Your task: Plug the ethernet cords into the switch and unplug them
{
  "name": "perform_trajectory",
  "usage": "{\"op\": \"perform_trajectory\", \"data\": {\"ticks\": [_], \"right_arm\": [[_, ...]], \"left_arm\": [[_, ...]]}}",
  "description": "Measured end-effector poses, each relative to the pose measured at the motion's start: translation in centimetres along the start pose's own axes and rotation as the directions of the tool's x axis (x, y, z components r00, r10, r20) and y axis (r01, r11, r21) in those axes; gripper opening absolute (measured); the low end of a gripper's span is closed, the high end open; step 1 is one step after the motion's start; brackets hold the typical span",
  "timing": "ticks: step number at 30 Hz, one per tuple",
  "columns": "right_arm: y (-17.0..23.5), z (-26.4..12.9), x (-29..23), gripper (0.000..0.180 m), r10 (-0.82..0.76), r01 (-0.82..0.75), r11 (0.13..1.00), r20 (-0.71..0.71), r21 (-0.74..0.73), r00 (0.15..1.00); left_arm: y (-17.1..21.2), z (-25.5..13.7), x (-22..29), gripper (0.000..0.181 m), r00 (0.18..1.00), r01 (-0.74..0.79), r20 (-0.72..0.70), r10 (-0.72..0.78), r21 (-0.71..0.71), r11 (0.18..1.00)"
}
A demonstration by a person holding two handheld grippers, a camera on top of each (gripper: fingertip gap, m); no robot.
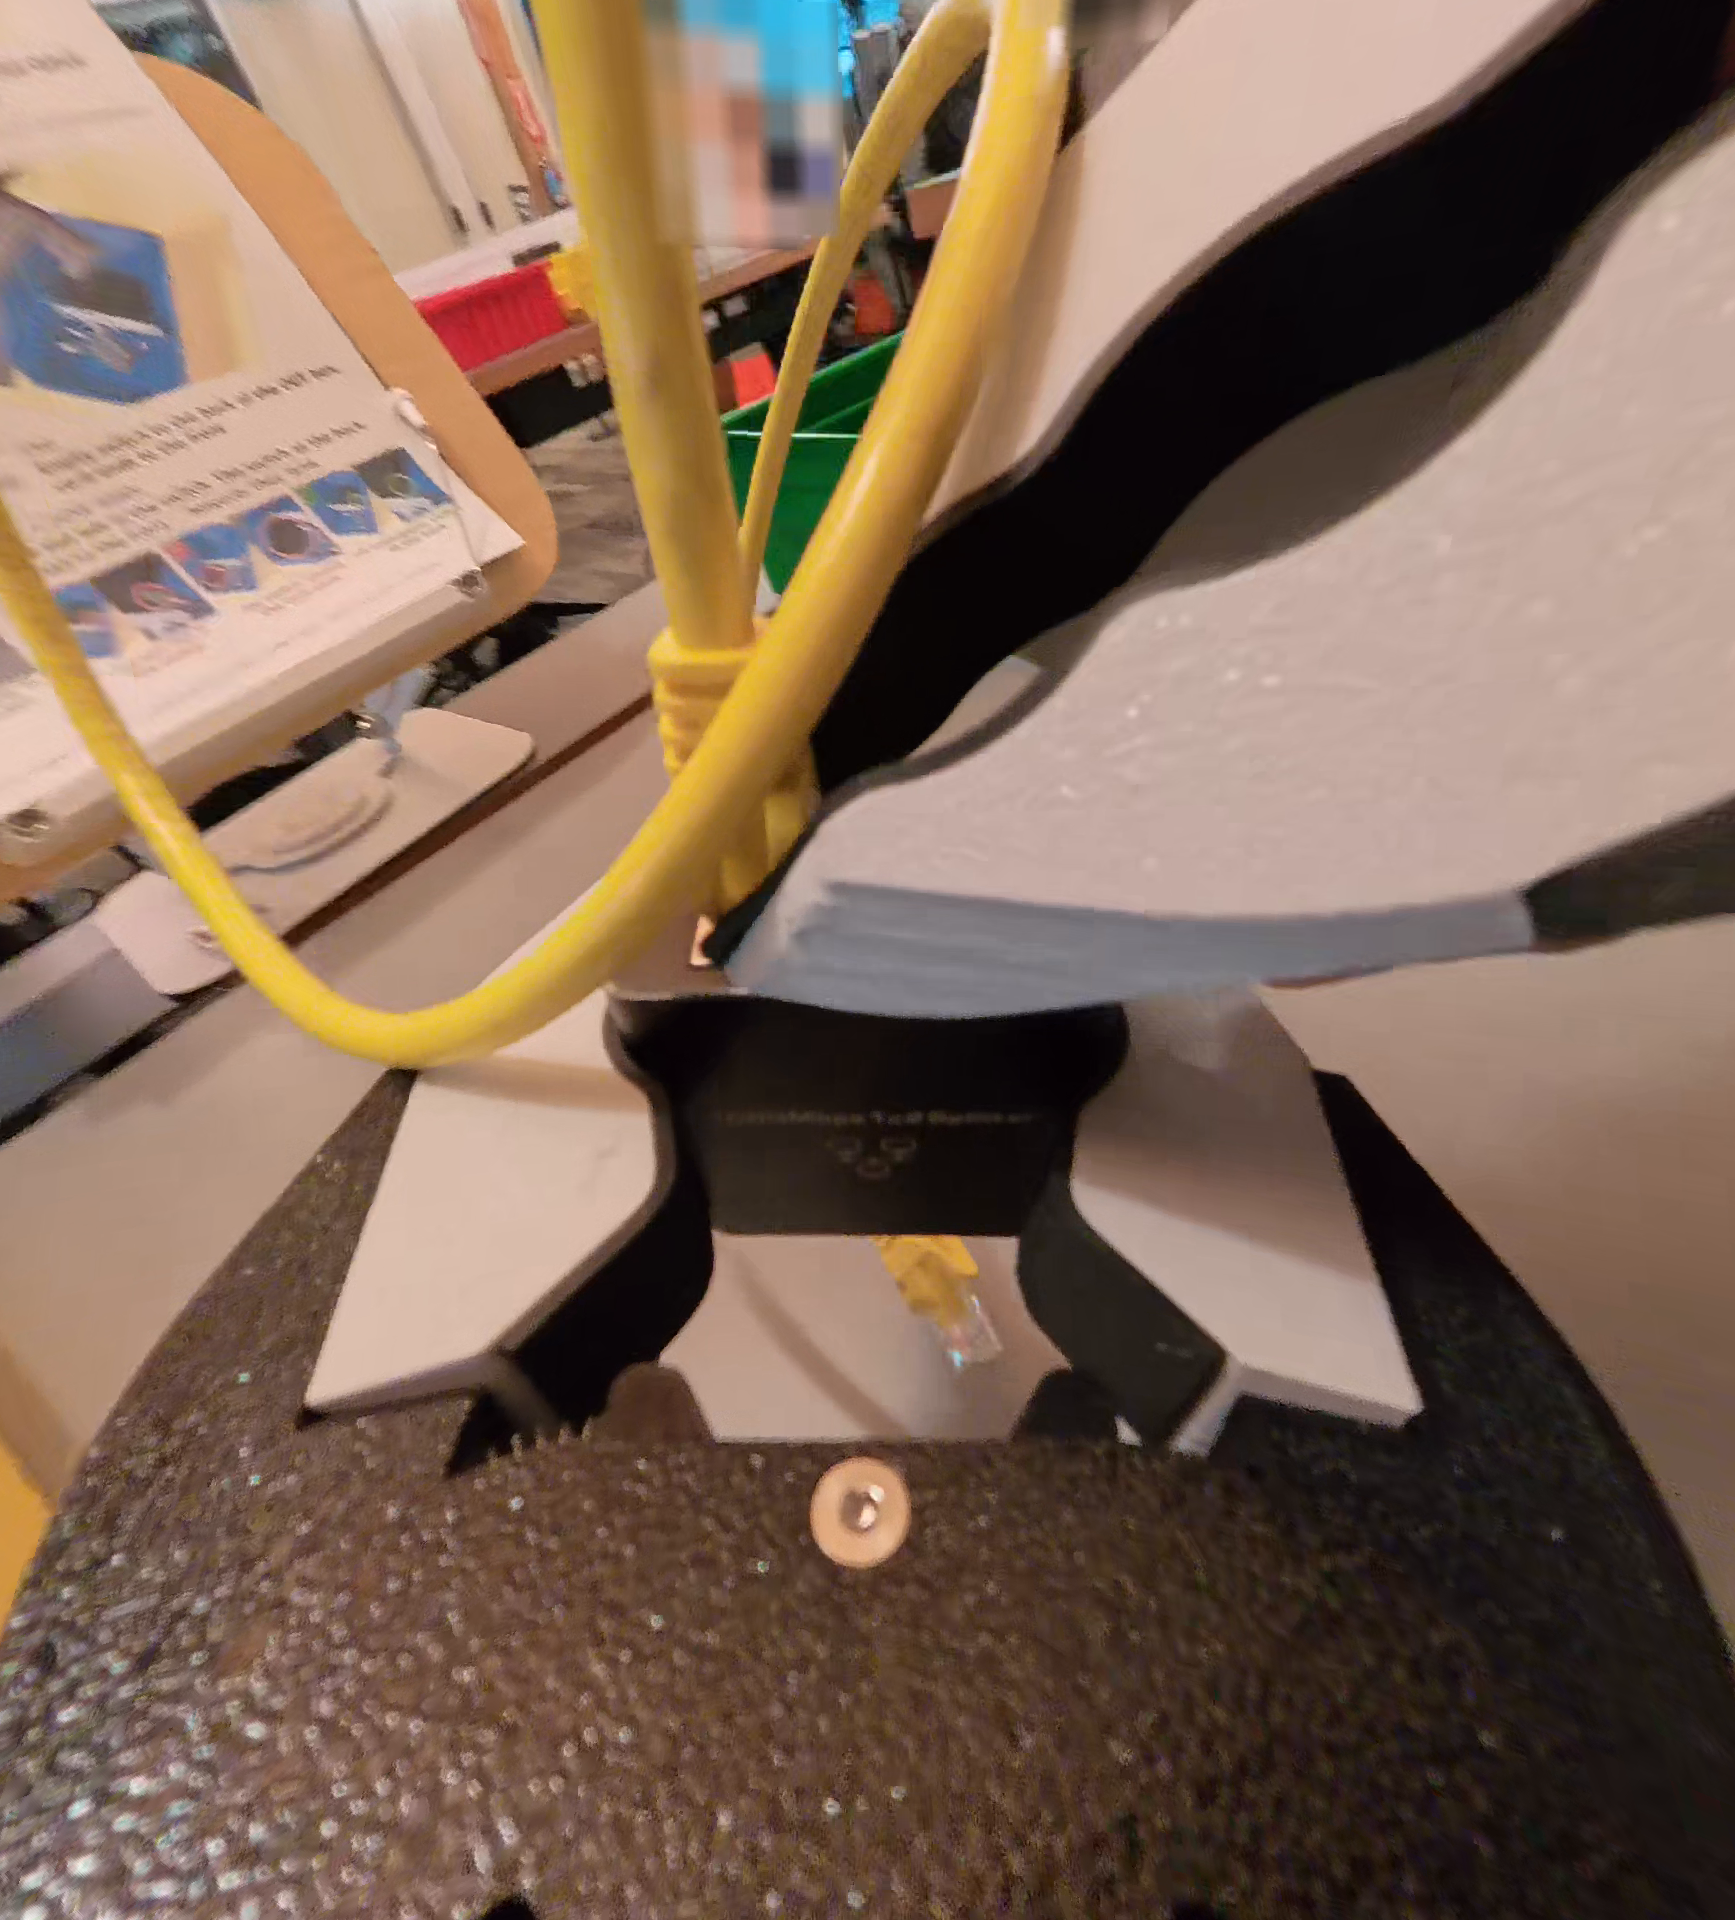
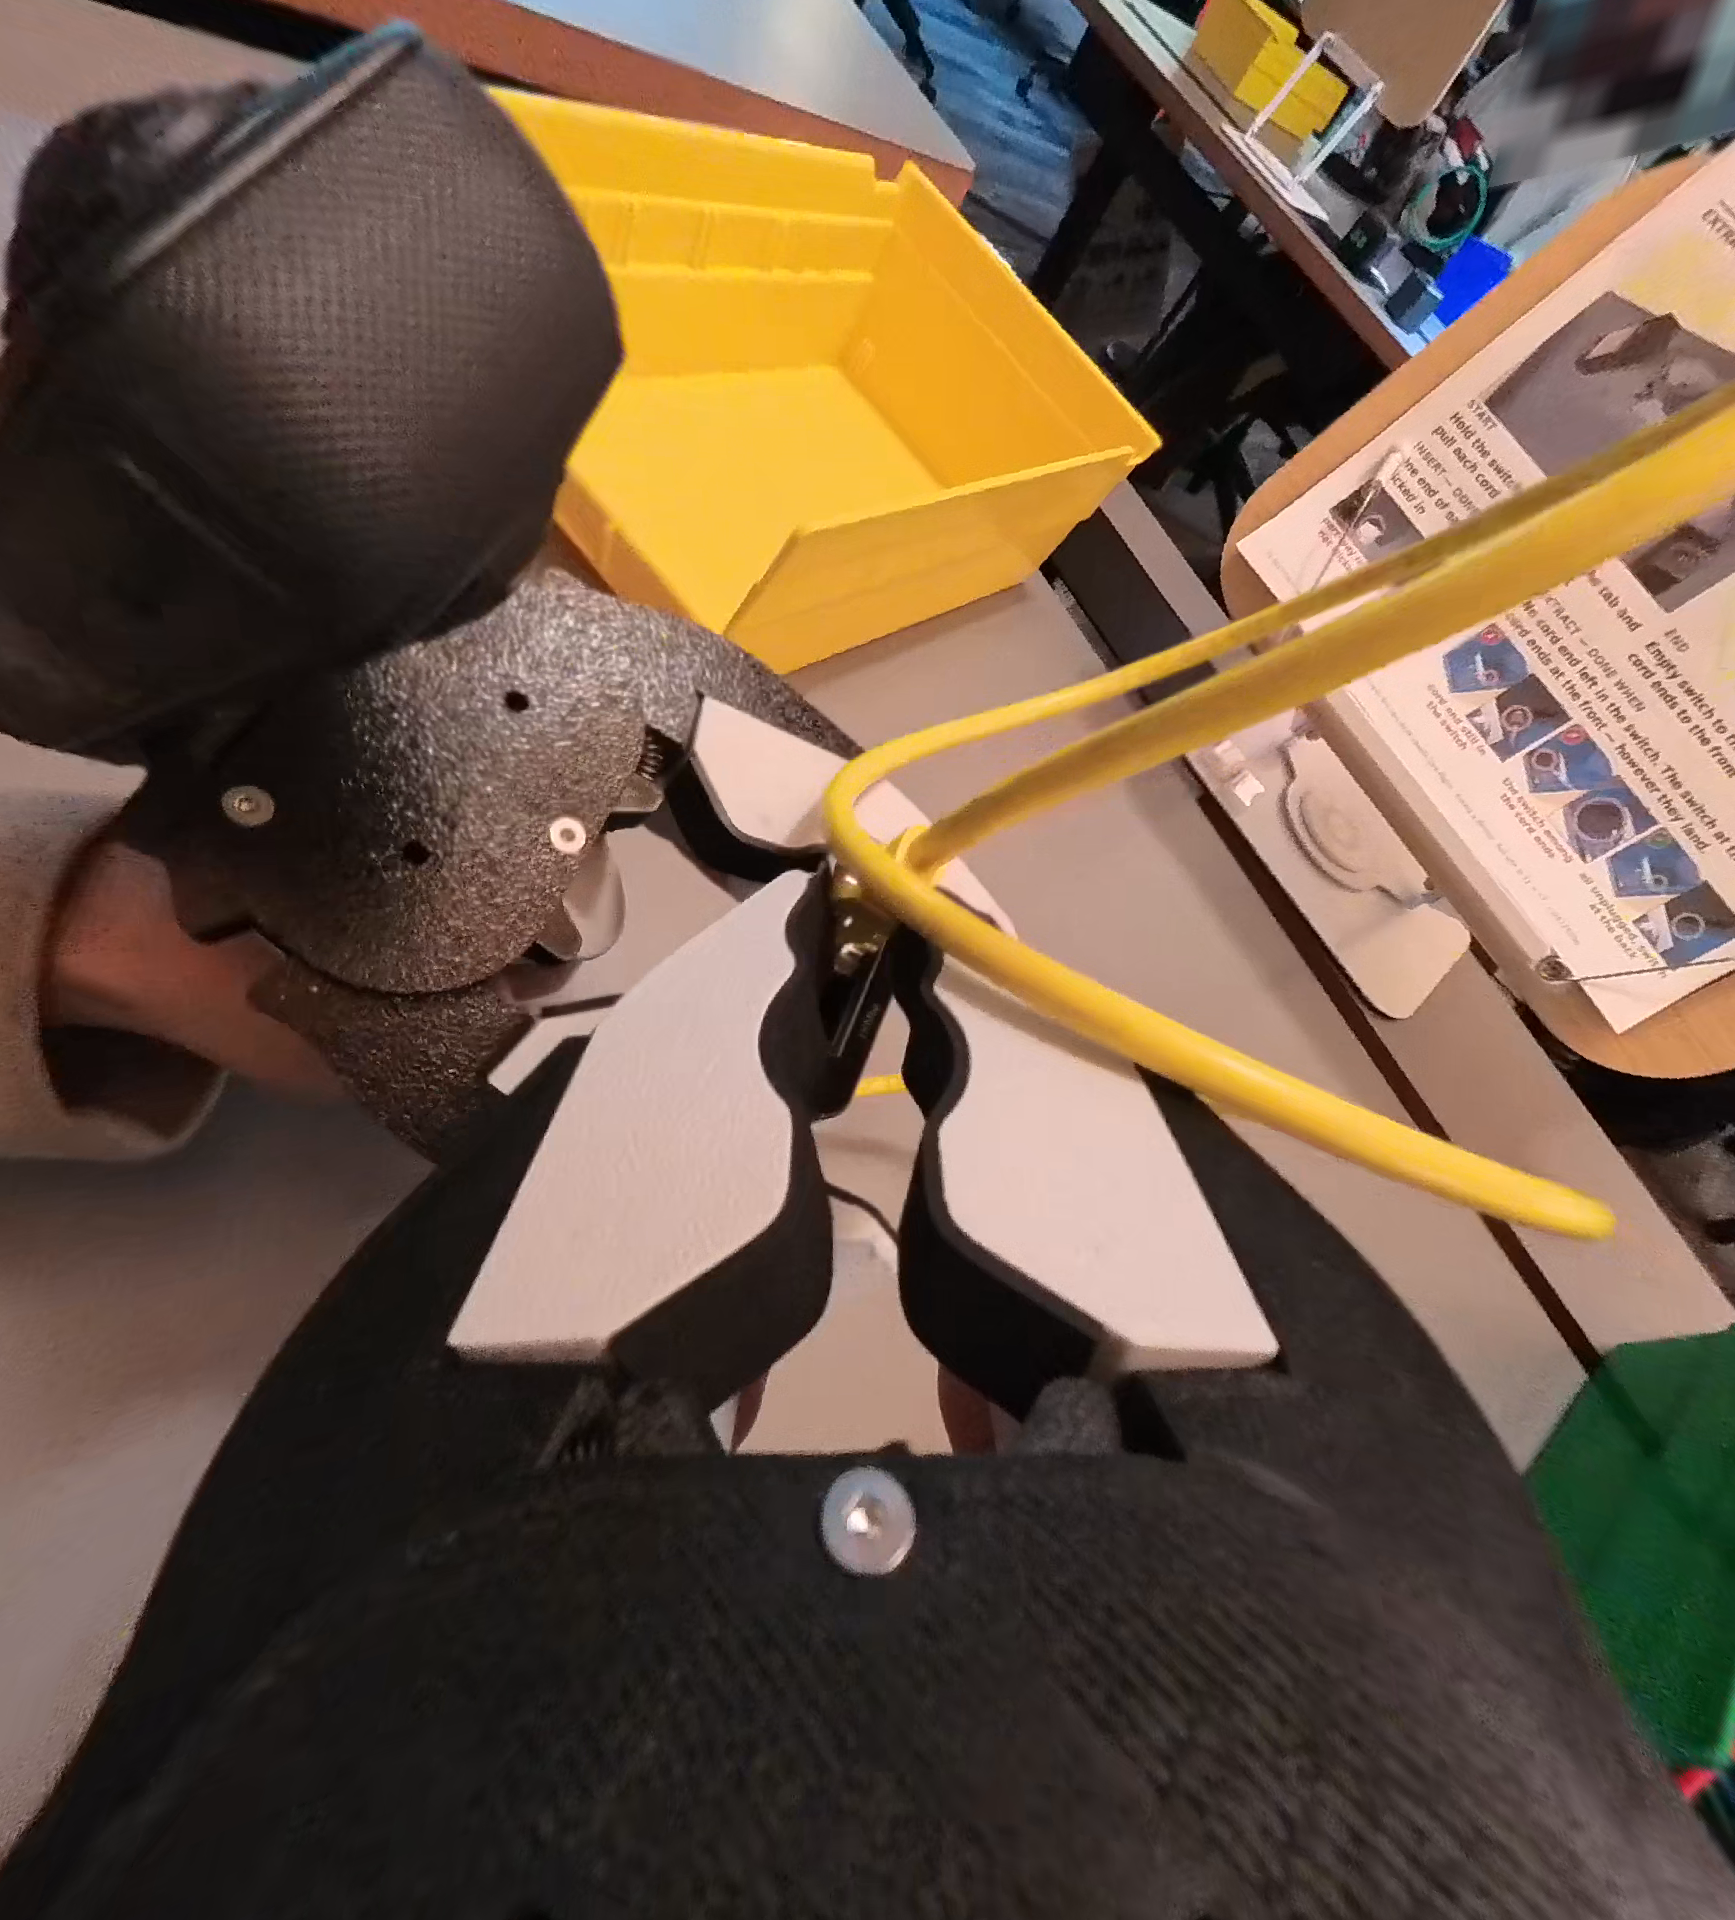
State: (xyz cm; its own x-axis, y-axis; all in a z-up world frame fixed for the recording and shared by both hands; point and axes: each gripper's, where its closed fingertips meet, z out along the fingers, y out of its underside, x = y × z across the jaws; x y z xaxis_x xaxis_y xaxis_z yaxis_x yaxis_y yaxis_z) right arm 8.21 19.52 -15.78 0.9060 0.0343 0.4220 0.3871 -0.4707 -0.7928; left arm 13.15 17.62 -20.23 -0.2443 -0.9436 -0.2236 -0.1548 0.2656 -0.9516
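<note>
Left tool [image 1: 868, 1101] clamped on small black switch [image 1: 873, 1164], held above the counter [image 1: 167, 1195]. Right tool [image 2: 858, 956] pinched on yellow cord [image 1: 676, 364] plug at the switch. Light, floppy cable; better gripped by the rigid plug, latch probably fragile.

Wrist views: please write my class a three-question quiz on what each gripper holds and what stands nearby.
1. True or false: the left gripper holds the black switch.
2. What does the right gripper pinch? A) the yellow cord's plug end B) a screwdriver C) nothing
3. Fill in: the open bin beyond the left gripper is ____.
Key: 1 true; 2 A; 3 yellow.
</note>
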Motion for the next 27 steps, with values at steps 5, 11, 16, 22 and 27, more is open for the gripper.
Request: {"op": "perform_trajectory", "data": {"ticks": [5,11,16,22,27], "right_arm": [[0.0,0.2,-0.1,0.013,0.072,-0.072,0.997,-0.006,0.021,0.997],[0.0,-0.1,-0.3,0.013,0.012,-0.012,0.999,-0.019,-0.030,1.000],[0.4,0.0,-0.2,0.013,0.023,-0.024,0.999,-0.021,-0.030,1.000],[0.3,-0.4,-0.2,0.013,-0.013,0.012,0.999,-0.029,-0.042,1.000],[0.3,-0.4,-0.4,0.014,0.056,-0.056,0.998,-0.001,-0.016,0.998]], "left_arm": [[0.0,0.0,-0.2,0.076,0.999,0.029,0.018,-0.029,0.035,0.999],[-0.1,0.0,-0.5,0.076,0.997,-0.045,0.066,0.043,0.036,0.998],[-0.1,0.2,0.6,0.076,0.998,0.059,-0.027,-0.057,0.066,0.996],[-0.3,0.2,0.6,0.076,1.000,0.017,-0.011,-0.017,0.055,0.998],[-0.1,0.0,-0.3,0.076,0.993,-0.072,0.092,0.068,0.042,0.997]]}}
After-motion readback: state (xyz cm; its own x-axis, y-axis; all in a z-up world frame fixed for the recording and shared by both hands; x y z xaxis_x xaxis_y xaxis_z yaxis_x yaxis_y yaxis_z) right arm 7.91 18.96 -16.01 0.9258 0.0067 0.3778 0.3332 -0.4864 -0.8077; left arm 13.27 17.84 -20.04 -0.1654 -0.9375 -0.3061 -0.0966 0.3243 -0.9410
